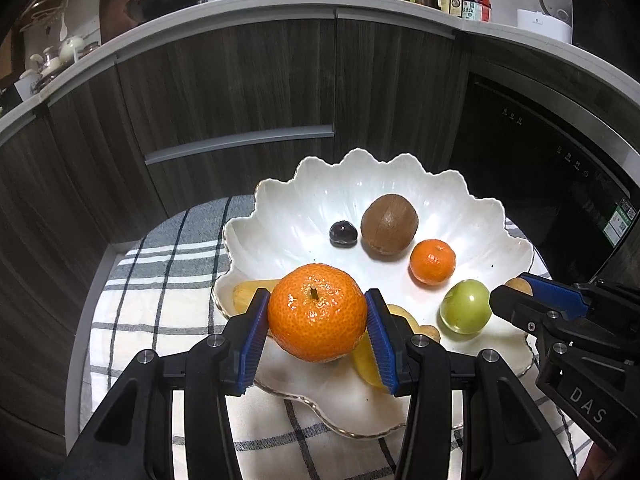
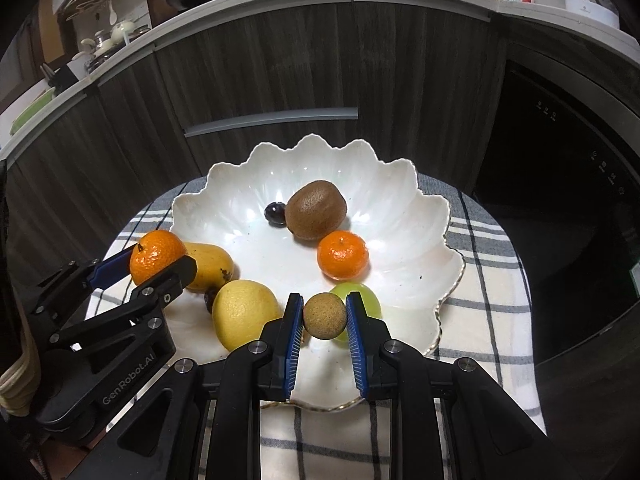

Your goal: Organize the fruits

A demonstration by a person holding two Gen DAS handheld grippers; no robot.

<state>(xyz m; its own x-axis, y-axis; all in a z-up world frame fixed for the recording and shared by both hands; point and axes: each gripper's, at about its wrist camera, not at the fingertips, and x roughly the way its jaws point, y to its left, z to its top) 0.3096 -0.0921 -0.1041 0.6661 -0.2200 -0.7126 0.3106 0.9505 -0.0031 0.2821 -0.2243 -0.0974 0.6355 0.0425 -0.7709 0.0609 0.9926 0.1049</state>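
My left gripper (image 1: 317,314) is shut on a large orange mandarin (image 1: 317,312), held over the near rim of the white scalloped bowl (image 1: 280,200). My right gripper (image 2: 324,316) is shut on a small round tan longan (image 2: 324,316) above the bowl's near side. Inside the bowl lie a brown kiwi (image 2: 317,210), a dark grape (image 2: 275,213), a small mandarin (image 2: 343,254), a green fruit (image 2: 370,300), a yellow lemon (image 2: 244,314) and a yellow mango (image 2: 208,266). The right wrist view shows the left gripper (image 2: 160,258) with its mandarin at the left.
The bowl stands on a small round table under a grey-and-white checked cloth (image 2: 484,280). Dark wood cabinet fronts (image 2: 280,72) with a grey handle rise close behind. A black appliance door (image 2: 560,160) is at the right. The counter above carries pans and bottles.
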